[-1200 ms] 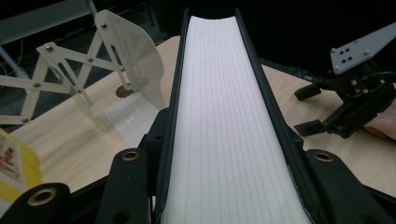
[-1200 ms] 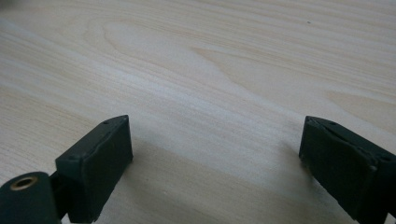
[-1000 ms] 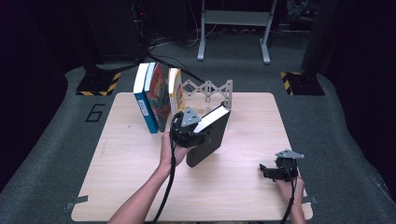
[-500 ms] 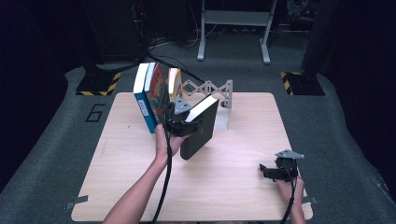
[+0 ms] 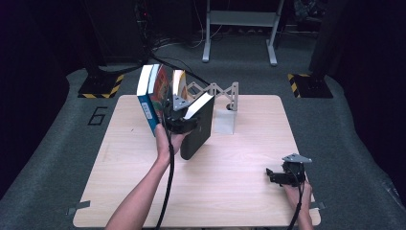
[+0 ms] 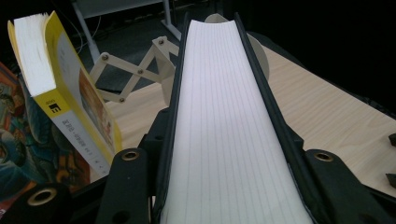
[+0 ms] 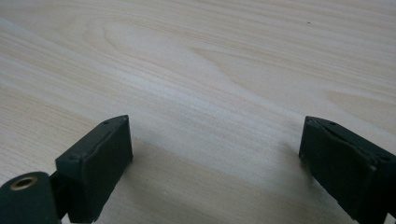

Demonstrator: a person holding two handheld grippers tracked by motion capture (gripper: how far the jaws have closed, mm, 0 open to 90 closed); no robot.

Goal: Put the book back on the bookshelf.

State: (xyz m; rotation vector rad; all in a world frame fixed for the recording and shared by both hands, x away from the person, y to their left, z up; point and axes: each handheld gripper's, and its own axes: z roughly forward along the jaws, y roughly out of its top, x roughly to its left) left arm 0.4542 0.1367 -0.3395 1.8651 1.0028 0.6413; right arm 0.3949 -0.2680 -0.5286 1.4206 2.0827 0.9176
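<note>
1. Landmark: the folding bookend [image 5: 220, 93], a pale scissor-lattice rack with an upright end plate, at the far middle of the table [image 5: 239, 191].
2. Left gripper [image 5: 184, 122] pinches a black-covered book [image 5: 198, 129] by its top edge. In the left gripper view the jaws press on both covers, with the white page block [image 6: 229, 135] running up between them.
3. The black book stands tilted, top leaning toward the bookend's right end plate, bottom edge apparently on the table just in front of the lattice. Contact with the table not certain.
4. Left of the lattice: a yellow-covered book [image 6: 70, 107] stands just beside the held one, then a colourful-covered book [image 5: 160, 93] and a blue-spined book [image 5: 146, 98], all leaning.
5. Right gripper [image 5: 282, 175] rests well off from the bookend, at the near right of the table. Jaws spread wide, nothing between them but bare wood.
6. Step in hand, as I judge it: shelving the black book into the row beside the yellow one.
7. Next move calls for righting the book to vertical, sliding it back against the yellow cover within the bookend's span, then easing the grip only once it stands. Risk: the leaning row may topple.
</note>
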